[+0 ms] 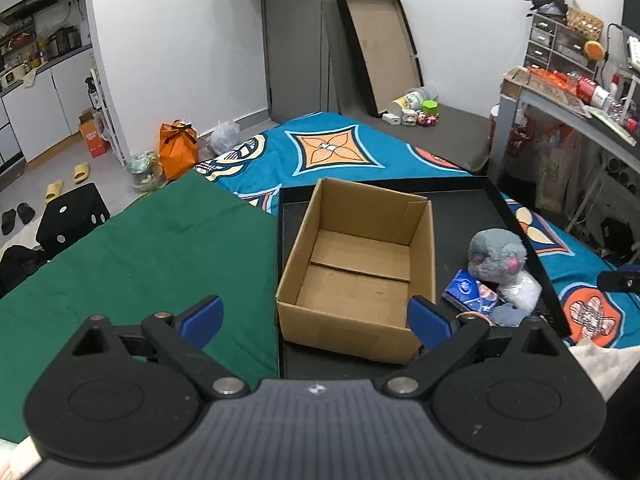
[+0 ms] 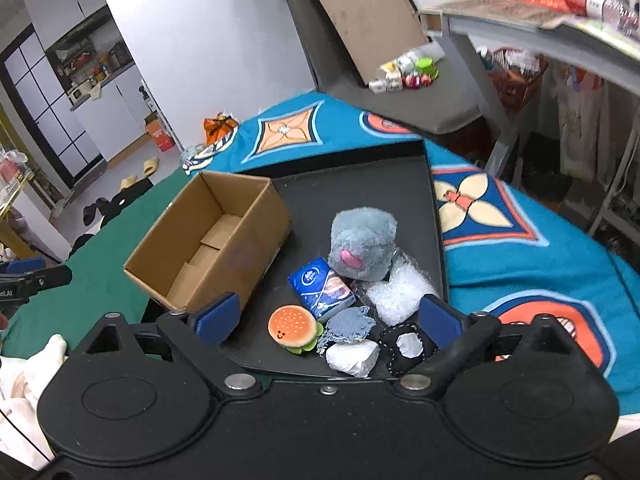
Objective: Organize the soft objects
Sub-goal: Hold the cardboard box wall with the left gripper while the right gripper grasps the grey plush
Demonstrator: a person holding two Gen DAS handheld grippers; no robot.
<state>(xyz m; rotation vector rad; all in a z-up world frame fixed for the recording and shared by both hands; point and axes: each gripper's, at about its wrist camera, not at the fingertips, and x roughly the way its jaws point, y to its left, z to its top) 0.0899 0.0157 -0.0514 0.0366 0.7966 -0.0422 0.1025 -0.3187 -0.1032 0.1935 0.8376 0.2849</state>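
Soft things heaped in the tray, box waiting empty

We see the grey plush toy (image 2: 362, 246) standing at the back of the pile in the black tray (image 2: 360, 188) on the bed – light and squashy by our guess, best pinched across its rounded body. Around it lie a blue tissue pack (image 2: 322, 288), a burger-shaped plush (image 2: 294, 327), a grey knitted scrap (image 2: 350, 323), a crinkly clear bag (image 2: 400, 294), a white wrapped lump (image 2: 352, 357) and a black stitched pad (image 2: 406, 346); all look limp and easily deformed, the bag perhaps slippery. The cardboard box (image 2: 208, 240) sits empty beside them in the tray. Our right hand-held gripper (image 2: 330, 318) hangs over the pile, jaws apart, nothing between them – the left hand-held gripper (image 1: 316, 318) likewise gapes, near the box.
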